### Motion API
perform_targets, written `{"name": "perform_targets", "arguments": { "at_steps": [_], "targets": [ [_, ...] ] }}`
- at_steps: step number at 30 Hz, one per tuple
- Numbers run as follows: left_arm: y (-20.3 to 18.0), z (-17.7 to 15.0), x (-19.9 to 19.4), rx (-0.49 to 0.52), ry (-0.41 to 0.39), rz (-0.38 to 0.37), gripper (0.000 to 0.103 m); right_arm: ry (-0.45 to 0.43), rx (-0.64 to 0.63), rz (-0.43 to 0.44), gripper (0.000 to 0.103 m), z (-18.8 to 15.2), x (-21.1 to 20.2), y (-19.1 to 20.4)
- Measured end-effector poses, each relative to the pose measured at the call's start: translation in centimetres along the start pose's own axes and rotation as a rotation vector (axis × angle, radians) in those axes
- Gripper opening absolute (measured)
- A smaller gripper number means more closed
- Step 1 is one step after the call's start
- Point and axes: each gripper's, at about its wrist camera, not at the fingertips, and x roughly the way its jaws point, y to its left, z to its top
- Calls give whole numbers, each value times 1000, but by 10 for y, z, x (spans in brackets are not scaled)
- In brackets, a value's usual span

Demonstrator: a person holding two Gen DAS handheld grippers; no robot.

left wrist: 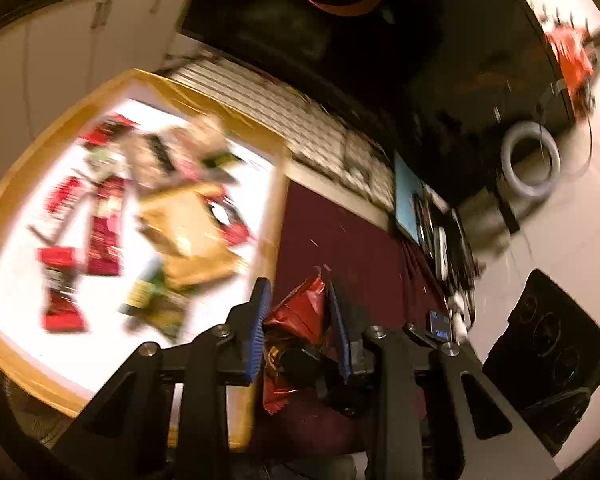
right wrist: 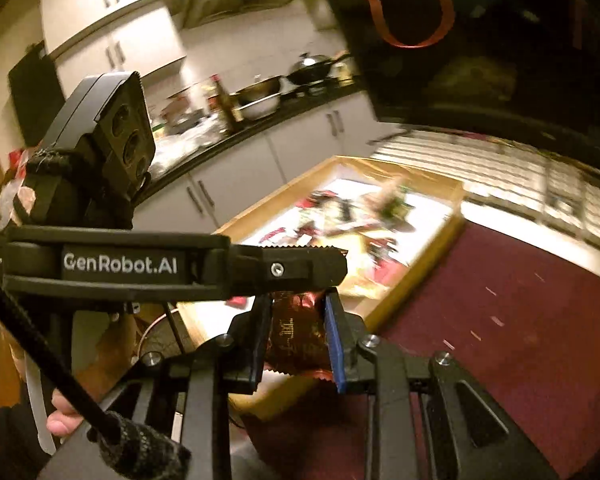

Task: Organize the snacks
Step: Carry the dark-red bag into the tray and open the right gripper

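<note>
My left gripper (left wrist: pixel 298 292) is shut on a crumpled red foil snack packet (left wrist: pixel 296 320), held above the dark red table top beside the wooden tray (left wrist: pixel 278 168). My right gripper (right wrist: pixel 298 300) is shut on a dark red and gold snack packet (right wrist: pixel 296 328) near the tray's (right wrist: pixel 416 264) front edge. The tray has a white floor and holds several red, tan and green snack packets (left wrist: pixel 104 232), blurred by motion; they also show in the right wrist view (right wrist: pixel 364 216). The left gripper's body (right wrist: pixel 120 264) crosses the right wrist view just above the right fingers.
A dark red table cloth (left wrist: pixel 340 236) lies right of the tray. A black speaker (left wrist: pixel 548 356), a grey tape roll (left wrist: pixel 530 168) and a dark bag (left wrist: pixel 380 40) are at the right. Kitchen cabinets (right wrist: pixel 236 176) and a counter with pots (right wrist: pixel 260 100) stand behind.
</note>
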Motion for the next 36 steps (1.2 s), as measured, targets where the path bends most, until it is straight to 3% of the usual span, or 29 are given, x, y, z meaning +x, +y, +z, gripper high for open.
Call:
{"name": "perform_targets", "arguments": {
  "at_steps": [4, 10, 16, 22, 35, 36],
  "targets": [
    [38, 12, -16, -56, -61, 0, 28, 38, -58, 24, 27, 19, 38, 15],
    [86, 24, -13, -152, -64, -28, 22, 112, -52, 57, 29, 30, 81, 16],
    [85, 29, -6, -117, -62, -33, 22, 127, -15, 52, 32, 33, 81, 9],
    [96, 40, 9, -124, -7, -51, 21, 147, -4, 35, 33, 32, 83, 5],
    [118, 48, -5, -139, -26, 42, 20, 221, -4, 3, 34, 45, 122, 30],
    [121, 48, -2, -143, -24, 73, 20, 238, -12, 1, 39, 42, 126, 30]
  ]
}}
